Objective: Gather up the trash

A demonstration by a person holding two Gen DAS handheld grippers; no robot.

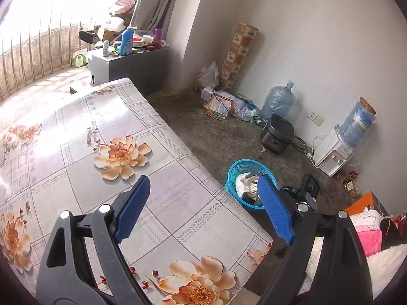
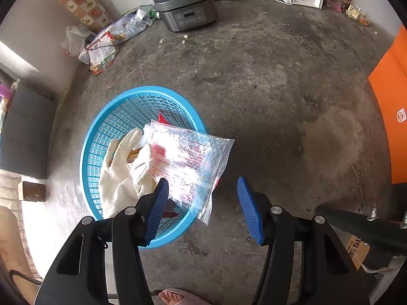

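Note:
A blue mesh basket (image 2: pixel 106 117) stands on the concrete floor and holds a white glove (image 2: pixel 122 175) and some scraps. A clear plastic wrapper with red print (image 2: pixel 188 152) lies tilted across the basket's near rim, partly over the glove. My right gripper (image 2: pixel 202 180) hangs just above it, open; its left finger overlaps the wrapper's edge and the pads do not press on it. My left gripper (image 1: pixel 203 178) is open and empty over the floral-cloth table (image 1: pixel 165 198). Beyond the table's edge is the same basket (image 1: pixel 244 162) with the glove (image 1: pixel 244 183).
A grey rice cooker (image 2: pixel 187 5) and a white water dispenser (image 1: pixel 333 152) stand by the wall with cables. Bags and wrappers (image 1: pixel 226 104) lie in the corner beside a water jug (image 1: pixel 278 100). An orange box (image 2: pixel 391 101) is at the right. A person's toes (image 2: pixel 173 297) show below.

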